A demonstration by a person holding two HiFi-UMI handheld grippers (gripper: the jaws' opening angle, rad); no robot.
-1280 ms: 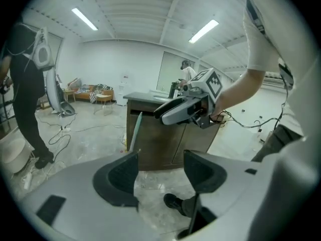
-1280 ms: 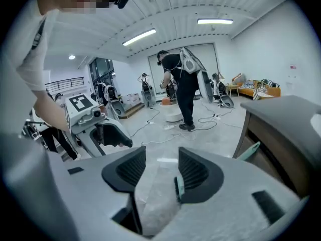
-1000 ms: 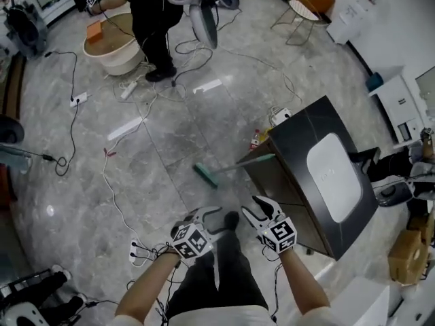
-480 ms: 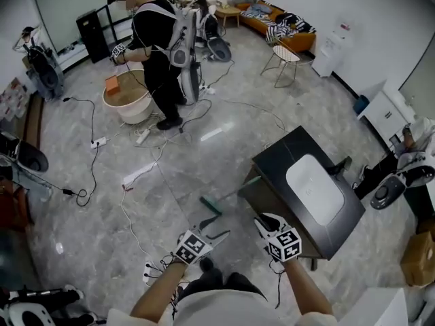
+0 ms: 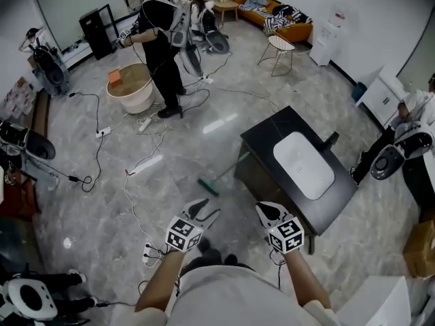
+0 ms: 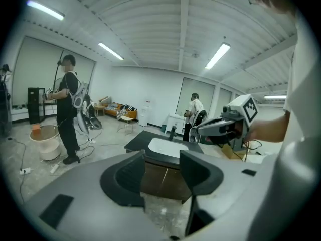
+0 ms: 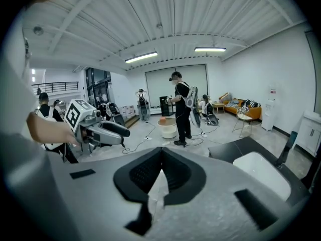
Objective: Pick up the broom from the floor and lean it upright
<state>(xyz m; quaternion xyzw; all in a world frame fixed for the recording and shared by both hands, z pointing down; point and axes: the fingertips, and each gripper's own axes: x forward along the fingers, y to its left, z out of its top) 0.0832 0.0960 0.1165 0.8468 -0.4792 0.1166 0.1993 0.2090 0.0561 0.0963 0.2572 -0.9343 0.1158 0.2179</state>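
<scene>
The broom [image 5: 209, 186] has a green head on the grey floor, and its pale handle runs up and right to the left corner of the black sink cabinet [image 5: 268, 131]. Both grippers hang in the air in front of me, short of the broom and apart from it. My left gripper [image 5: 206, 213] [image 6: 163, 157] has a gap between its jaws, which are closing on nothing. My right gripper [image 5: 264, 211] [image 7: 161, 154] is shut with its pads together and nothing in them. The gripper views look over the room and do not show the broom.
The cabinet holds a white basin [image 5: 303, 164] and stands to the right of the broom. Cables and a power strip [image 5: 146, 164] lie across the floor to the left. A person [image 5: 162, 39] stands beside a beige tub [image 5: 129, 87] at the back. Another person [image 5: 408, 141] is at the right edge.
Both grippers have risen while the head view lifted to take in more of the room. The right jaws have closed from open. The broom has stayed where it was.
</scene>
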